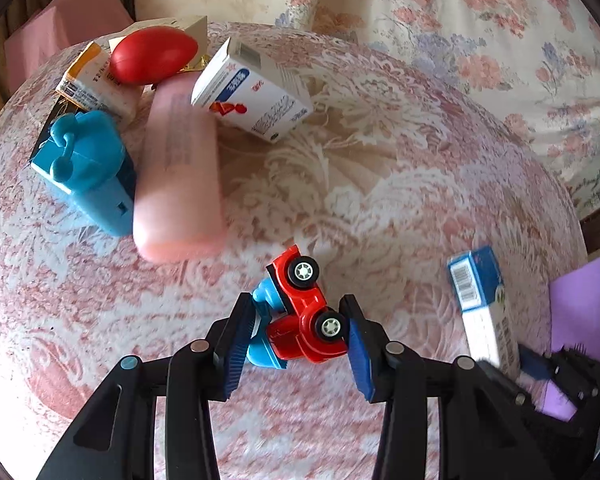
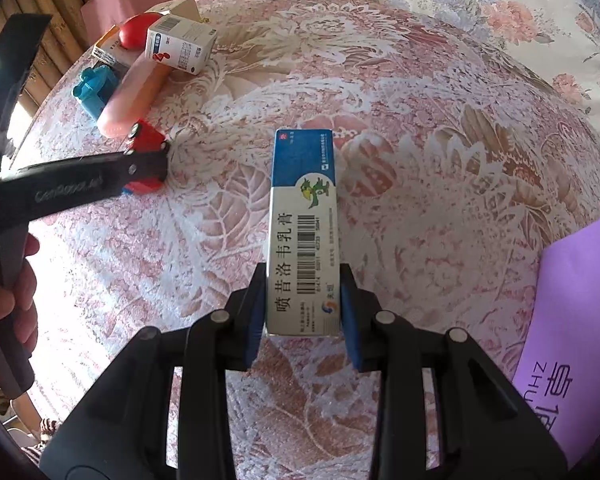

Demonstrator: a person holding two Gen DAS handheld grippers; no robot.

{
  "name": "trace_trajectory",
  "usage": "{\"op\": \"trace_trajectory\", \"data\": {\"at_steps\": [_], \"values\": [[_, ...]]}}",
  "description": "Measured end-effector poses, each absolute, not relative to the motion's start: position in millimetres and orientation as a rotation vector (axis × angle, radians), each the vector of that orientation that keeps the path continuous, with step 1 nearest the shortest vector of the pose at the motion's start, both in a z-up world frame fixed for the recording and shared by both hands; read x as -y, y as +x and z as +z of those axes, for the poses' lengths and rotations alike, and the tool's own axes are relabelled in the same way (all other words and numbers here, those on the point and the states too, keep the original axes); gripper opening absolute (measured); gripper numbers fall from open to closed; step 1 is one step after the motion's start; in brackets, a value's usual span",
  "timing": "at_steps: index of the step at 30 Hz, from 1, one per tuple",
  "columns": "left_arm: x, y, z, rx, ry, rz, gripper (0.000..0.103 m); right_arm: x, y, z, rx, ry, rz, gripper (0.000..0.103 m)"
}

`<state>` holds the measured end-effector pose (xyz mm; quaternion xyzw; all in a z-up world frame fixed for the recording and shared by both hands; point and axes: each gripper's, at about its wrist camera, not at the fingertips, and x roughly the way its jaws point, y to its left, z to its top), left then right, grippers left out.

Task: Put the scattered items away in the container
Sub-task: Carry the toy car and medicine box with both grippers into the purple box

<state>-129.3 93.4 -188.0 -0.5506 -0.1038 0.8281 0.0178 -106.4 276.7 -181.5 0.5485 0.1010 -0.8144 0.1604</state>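
Left wrist view: left tongs [image 1: 296, 334] straddle the red-and-blue plastic toy car [image 1: 300, 312] mid-table, pads close but seemingly not clamped; centre it, then squeeze. Right tongs [image 2: 302, 320] grip the blue-and-white cardboard ointment box [image 2: 302, 232]; the purple container [image 2: 576, 320] sits at the right edge.

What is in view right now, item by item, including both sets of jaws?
Toy car: one, red and blue, between the left jaws.
Ointment box: one, blue and white, between the right jaws.
Medicine box: one, white and blue, far left cluster.
Pink case: one, beside the blue toy.
Blue toy: one, far left.
Red egg shape: one, atop the cluster.
Orange-white box: one, under it.
Purple container: one, right edge.
Table: floral cloth.
Left gripper: closing around the car.
Right gripper: gripping the box.
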Motion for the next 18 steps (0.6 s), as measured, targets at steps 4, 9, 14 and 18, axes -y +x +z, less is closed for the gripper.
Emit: {"op": "trace_trajectory", "data": {"at_steps": [4, 9, 14, 18], "values": [[-94.7, -127.8, -188.4, 0.270, -1.707, 2.565, 0.045, -273.7, -105.4, -181.1, -0.316, 1.559, -2.342, 0.037], [-94.4, -128.7, -189.0, 0.274, -1.705, 2.560, 0.044, -272.0, -105.2, -181.0, -0.333, 1.557, -2.347, 0.037], [-91.1, -127.6, -189.0, 0.279, -1.707, 2.548, 0.044, -270.7, -105.4, -180.3, -0.313, 1.564, -2.351, 0.036], [-88.4, -125.4, -187.5, 0.267, -1.710, 2.545, 0.044, -265.7, -103.0, -178.4, -0.317, 1.556, -2.349, 0.036]]}}
